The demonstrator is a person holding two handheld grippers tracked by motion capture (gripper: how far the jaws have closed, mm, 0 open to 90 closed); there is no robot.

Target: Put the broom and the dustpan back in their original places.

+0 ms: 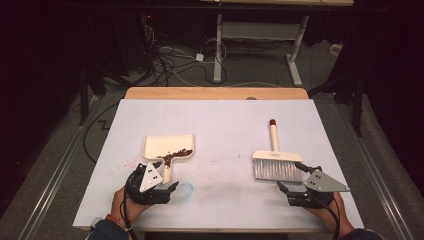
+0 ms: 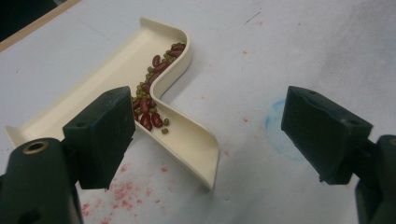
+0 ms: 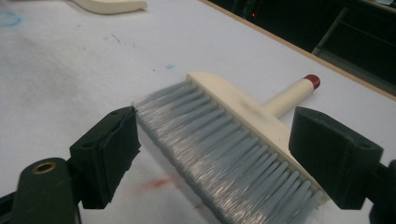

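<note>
Brush (image 1: 276,162) — flat, handle pointing away, bristles near

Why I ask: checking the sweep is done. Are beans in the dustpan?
Yes, red and green beans lie along the dustpan's back wall.

Light falls from overhead onto the white tabletop (image 1: 215,125), which is bright and even, while the surrounding room sinks into near black. Shadows are soft and short. The high view is slightly grainy; the brush bristles (image 3: 224,154) blur close up.
</note>
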